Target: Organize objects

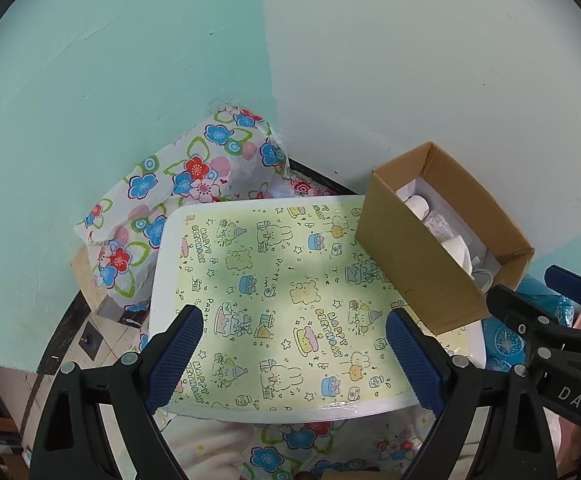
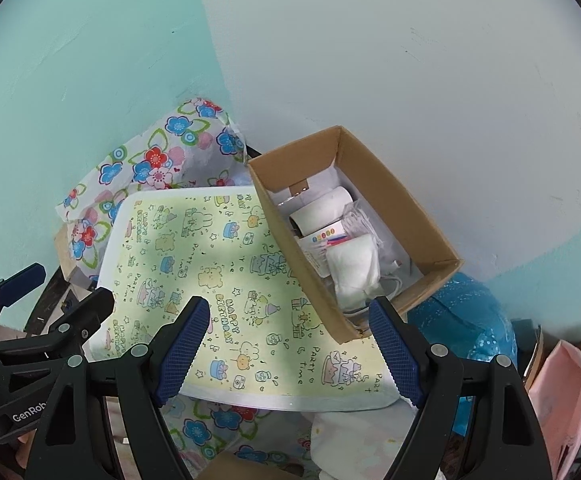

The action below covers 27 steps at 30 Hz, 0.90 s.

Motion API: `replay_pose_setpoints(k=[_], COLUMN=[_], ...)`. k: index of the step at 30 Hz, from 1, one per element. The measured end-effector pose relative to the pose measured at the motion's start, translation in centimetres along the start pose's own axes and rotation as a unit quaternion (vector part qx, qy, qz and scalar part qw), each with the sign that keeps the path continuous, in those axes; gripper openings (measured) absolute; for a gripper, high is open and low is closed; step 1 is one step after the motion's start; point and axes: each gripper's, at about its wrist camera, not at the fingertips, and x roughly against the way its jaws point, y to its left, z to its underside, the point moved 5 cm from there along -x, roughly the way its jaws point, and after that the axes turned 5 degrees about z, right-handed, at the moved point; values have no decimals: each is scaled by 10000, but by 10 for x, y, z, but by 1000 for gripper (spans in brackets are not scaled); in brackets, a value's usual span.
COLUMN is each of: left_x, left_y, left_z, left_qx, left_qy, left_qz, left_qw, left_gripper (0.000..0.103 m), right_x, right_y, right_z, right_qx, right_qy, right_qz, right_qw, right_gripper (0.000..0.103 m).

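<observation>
Take the cardboard box [image 2: 354, 232] as your marker; everything hangs on where it sits from each claw. It stands on the far right corner of the tray [image 1: 162, 264] with the yellow birthday paper, against the white wall, and its long axis runs from the near side of the tray away to the right and back toward the wall. Inside it you can see a white roll [image 2: 322, 208], a folded white cloth [image 2: 354, 272] and some small packets.

Your right claw [image 2: 290, 354] is the nearer one. Its jaws are spread wide with nothing between them, and the near corner of the box lies just ahead, between the two blue pads [image 2: 394, 356] and slightly to the right of centre. Your left claw [image 1: 294, 358] is also spread and empty; from it the box lies off to the right and further back, beyond the right pad, with bare tray straight ahead.

So if the box is the next thing to shift, I judge the right claw should take it, and across the short side: the long side looks too wide for the jaws. The left claw is better placed for the tray's near edge.

Left of the box, behind the tray, the flowered cloth [image 1: 178, 184] is bunched in the wall corner. A blue bag [image 2: 462, 320] lies just right of the box.
</observation>
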Motion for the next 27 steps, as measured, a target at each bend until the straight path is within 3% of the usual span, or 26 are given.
replay_pose_setpoints(k=[27], left_x=[-7], left_y=[0], left_z=[-2], left_qx=[36], left_qy=[118], left_qz=[9], left_qw=[9999], left_gripper=[94], right_x=[-9], right_y=[1], right_z=[0], right_qx=[207], right_qy=[156], right_qz=[10], right_qw=[9997], right_gripper=[84])
